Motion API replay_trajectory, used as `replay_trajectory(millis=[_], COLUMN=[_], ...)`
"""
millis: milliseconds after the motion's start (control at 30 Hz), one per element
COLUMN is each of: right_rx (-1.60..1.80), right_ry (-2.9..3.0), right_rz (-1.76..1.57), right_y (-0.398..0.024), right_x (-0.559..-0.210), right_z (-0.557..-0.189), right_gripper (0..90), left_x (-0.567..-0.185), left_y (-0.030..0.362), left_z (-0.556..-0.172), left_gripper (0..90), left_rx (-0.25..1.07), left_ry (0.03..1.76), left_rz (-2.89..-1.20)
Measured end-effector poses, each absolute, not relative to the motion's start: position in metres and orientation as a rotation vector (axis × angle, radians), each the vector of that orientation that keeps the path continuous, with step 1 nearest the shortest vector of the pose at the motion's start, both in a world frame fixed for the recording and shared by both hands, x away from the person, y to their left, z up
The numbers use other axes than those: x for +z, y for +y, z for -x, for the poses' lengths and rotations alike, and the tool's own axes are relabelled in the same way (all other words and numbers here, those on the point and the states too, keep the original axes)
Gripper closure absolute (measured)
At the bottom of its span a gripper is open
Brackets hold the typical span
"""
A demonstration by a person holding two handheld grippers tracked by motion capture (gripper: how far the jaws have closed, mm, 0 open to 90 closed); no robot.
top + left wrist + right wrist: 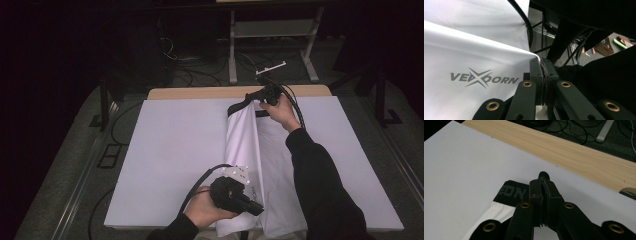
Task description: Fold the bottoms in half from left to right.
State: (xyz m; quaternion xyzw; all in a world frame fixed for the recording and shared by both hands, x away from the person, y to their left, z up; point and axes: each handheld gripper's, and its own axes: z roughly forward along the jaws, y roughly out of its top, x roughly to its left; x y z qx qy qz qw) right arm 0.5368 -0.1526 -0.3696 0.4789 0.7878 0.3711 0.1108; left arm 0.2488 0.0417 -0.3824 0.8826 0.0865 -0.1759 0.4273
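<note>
A white garment (245, 145) with a black waistband (235, 106) lies lengthwise on the white table cover (170, 150), partly folded over itself. My left gripper (256, 207) is at its near end, shut on the cloth's edge. In the left gripper view the closed jaws pinch the white cloth (474, 50) beside a grey VEXOORN logo (484, 78). My right gripper (253, 95) is at the far end, shut on the waistband. In the right gripper view the black lettered waistband (511, 192) runs in under the closed jaws, with white cloth (499, 212) below it.
A bare wooden strip of the table (200, 92) shows beyond the cover. Behind it stand a metal frame (270, 30) and cables on the floor (190, 70). A dark sleeve (320, 185) crosses the garment's right side. A cardboard box (605, 47) sits on the floor.
</note>
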Motion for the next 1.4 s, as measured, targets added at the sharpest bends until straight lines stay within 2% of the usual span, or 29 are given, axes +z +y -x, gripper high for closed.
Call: replay_trajectory(millis=[1400], right_rx=[1.033], right_ry=[2.28], right_rz=[-1.47], right_y=[-0.201], right_x=[-0.375], right_z=[-0.538], right_gripper=[84.6], left_x=[-0.392], left_y=[-0.022], left_z=[-0.264], left_gripper=[87.7], left_rx=[-0.495], left_ry=[0.13], left_rz=[-2.161])
